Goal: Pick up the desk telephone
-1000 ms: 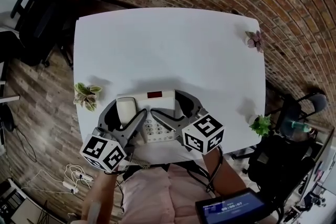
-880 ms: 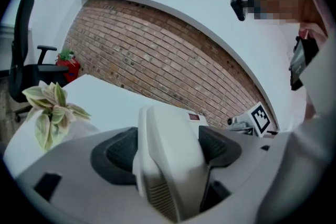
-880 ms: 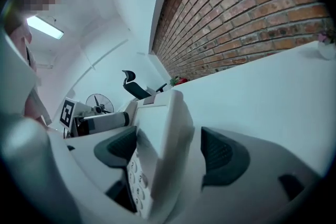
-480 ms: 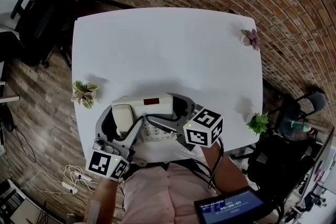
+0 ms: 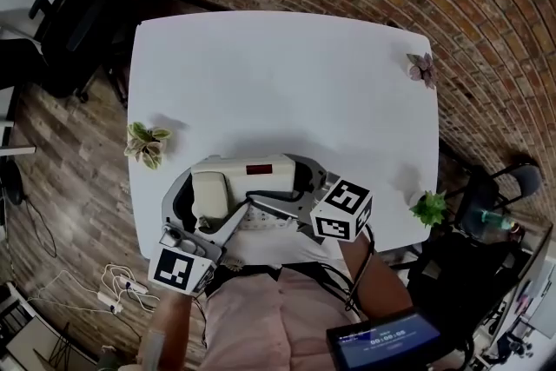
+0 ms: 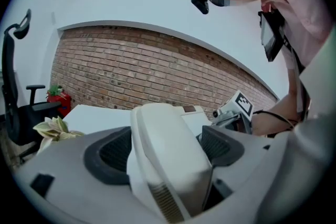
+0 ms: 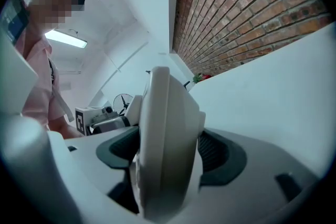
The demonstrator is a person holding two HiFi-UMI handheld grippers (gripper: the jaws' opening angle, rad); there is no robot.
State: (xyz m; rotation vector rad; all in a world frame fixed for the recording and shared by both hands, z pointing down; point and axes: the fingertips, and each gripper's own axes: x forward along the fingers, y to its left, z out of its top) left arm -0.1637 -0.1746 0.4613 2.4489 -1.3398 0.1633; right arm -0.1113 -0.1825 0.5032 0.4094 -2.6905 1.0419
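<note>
Two grippers hold the phone (image 5: 248, 175) at lower centre. It sits between the left gripper's (image 6: 167, 147) jaws, which are easing apart, and the right gripper's (image 7: 170, 157) jaws, which are closing on its other end. A second ago it lay flat. Now it is tipped up over the near edge of the bench (image 5: 278, 74).

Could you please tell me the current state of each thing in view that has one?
desk telephone: gripped at both ends, one hand-held gripper on each.
handset: resting in place on the telephone.
left hand-held gripper: pads against the telephone's handset end, which sits between its jaws; jaws opening.
right hand-held gripper: pads against the telephone's other end, which sits between its jaws; jaws closing.
</note>
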